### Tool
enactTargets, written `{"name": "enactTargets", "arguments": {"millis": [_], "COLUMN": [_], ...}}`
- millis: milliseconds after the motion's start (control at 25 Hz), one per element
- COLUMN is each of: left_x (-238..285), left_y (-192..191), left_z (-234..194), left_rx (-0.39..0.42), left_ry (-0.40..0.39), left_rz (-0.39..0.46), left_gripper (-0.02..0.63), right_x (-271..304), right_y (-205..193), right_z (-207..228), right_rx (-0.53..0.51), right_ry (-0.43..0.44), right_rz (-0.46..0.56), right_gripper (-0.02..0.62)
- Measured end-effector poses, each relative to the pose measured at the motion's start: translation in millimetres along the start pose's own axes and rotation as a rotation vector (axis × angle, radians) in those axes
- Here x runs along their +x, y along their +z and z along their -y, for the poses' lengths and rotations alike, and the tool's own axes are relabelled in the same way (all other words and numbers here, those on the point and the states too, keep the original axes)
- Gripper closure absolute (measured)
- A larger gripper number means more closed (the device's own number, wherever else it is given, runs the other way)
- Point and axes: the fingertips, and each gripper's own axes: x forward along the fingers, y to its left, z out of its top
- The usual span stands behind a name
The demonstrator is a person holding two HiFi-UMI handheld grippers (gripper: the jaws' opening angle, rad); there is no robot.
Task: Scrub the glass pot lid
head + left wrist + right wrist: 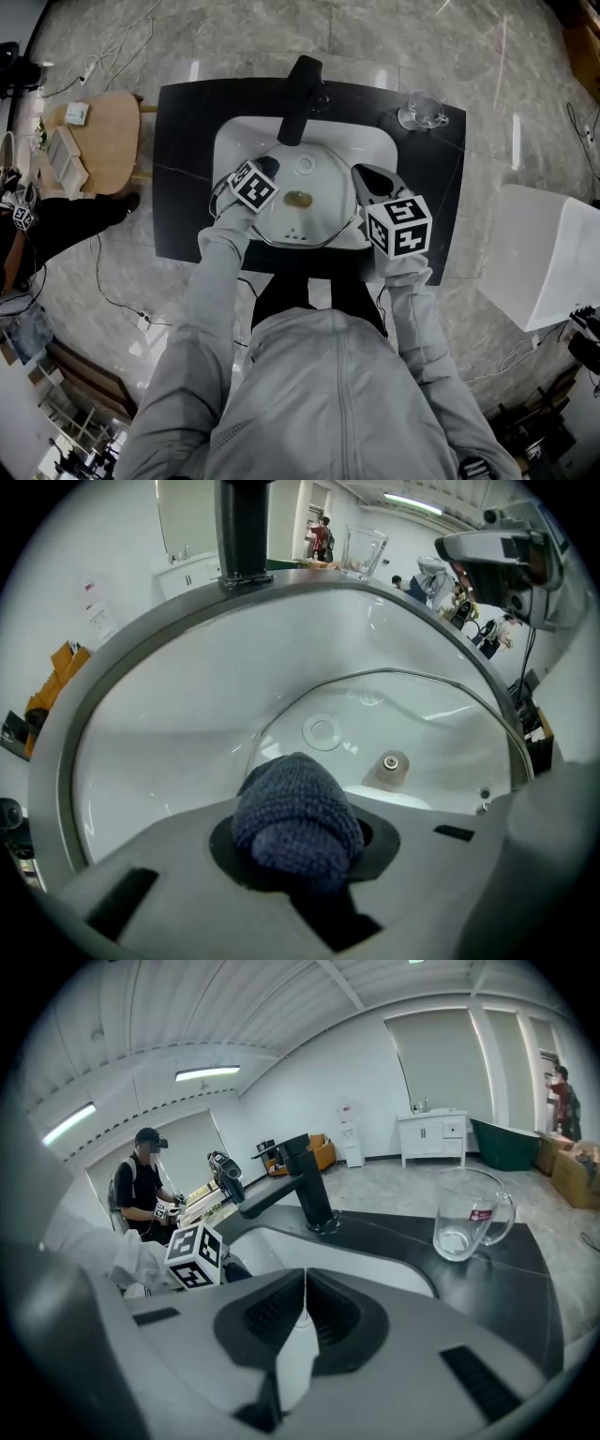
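Nearby, black faucet (pixel 300 89) behind glass lid (pixel 314 223), mug (pixel 422 111) aside.

Grey marbled floor (pixel 394 37) all around, light glinting off it. Round wooden table (pixel 108 141) at the left edge, white box (pixel 553 267) at right. In the right gripper view, ceiling strip lights (pixel 206 1073) upper left, white cabinet (pixel 431 1138) against the far wall.

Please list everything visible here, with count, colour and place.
glass pot lid: one, clear with metal rim, tilted in the sink
sink: one, white, set in the countertop
countertop: one, black
faucet: one, black, behind the sink
glass mug: one, clear, countertop's far right corner
cloth: one, dark blue, held over the sink
round table: one, wooden, left of the countertop
left gripper: grey, jaws shut on cloth
right gripper: grey, jaws shut on lid's rim
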Motion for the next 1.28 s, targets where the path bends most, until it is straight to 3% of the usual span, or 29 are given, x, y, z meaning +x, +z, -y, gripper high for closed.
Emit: {"name": "enactTargets", "arguments": {"millis": [160, 400, 520, 600, 760, 1280], "left_x": [-3, -7, -5, 1, -4, 16], "left_y": [-6, -4, -1, 7, 27, 86], "left_z": [-4, 11, 21, 34, 51, 125], "left_rx": [0.007, -0.13, -0.091, -0.066, -0.093, 0.029], "left_ry": [0.032, -0.032, -0.025, -0.063, -0.103, -0.264], "left_rz": [-0.019, 0.037, 0.031, 0.057, 0.081, 0.074], "left_gripper": [0.522, 0.522, 0.522, 0.522, 0.522, 0.522], "right_x": [-3, -10, -14, -18, -26, -43], "right_y": [2, 2, 0, -2, -4, -17], "right_z": [-1, 3, 4, 6, 9, 21], "right_rx": [-0.008, 0.005, 0.01, 0.017, 0.03, 0.065], "right_ry": [0.003, 0.003, 0.003, 0.003, 0.0, -0.014], "right_rz": [0.004, 0.011, 0.014, 0.017, 0.025, 0.035], "right_gripper": [0.565, 0.566, 0.565, 0.565, 0.565, 0.566]}}
